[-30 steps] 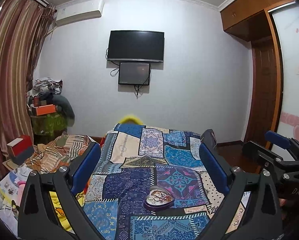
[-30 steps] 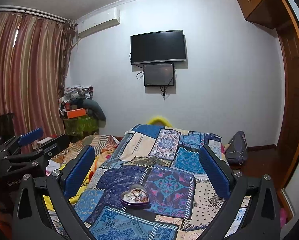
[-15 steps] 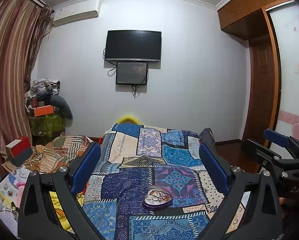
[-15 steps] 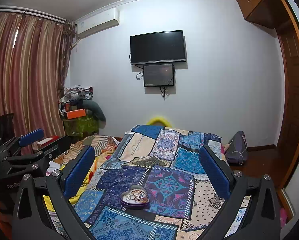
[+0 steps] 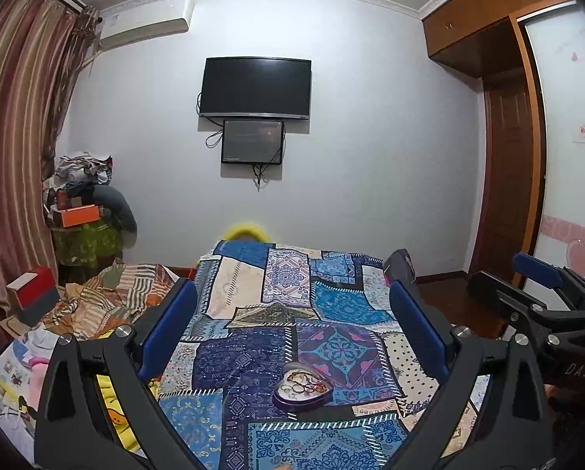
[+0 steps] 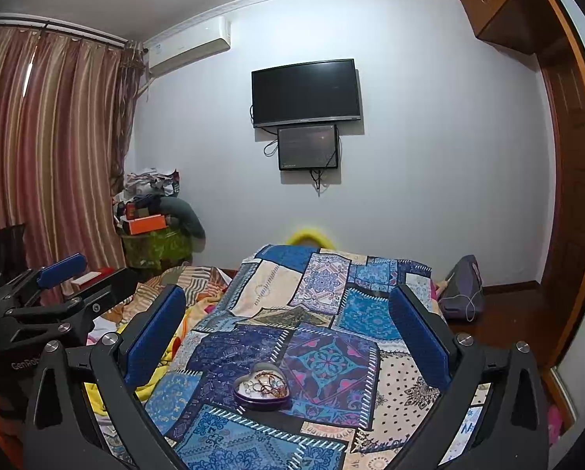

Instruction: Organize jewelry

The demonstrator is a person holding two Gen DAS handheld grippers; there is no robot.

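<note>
Both tools released above the bed
The purple heart-shaped tin of tangled jewelry [image 5: 302, 388] rests on the blue patchwork quilt [image 5: 249, 356], ahead of the left tool [image 5: 292, 331] and right tool [image 6: 286, 325], untouched.

Both wrist views face TV wall [image 5: 371, 156] over bed [image 5: 253, 352], side by side.

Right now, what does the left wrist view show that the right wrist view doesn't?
Only the left wrist view shows the right gripper, at its right edge, and pink hearts on a white panel. Only the right wrist view shows the left gripper, at its left edge, and a purple bag on the floor beside the bed. Both show the heart tin of jewelry on the quilt, the TV, curtains, and open jaws holding nothing.
</note>
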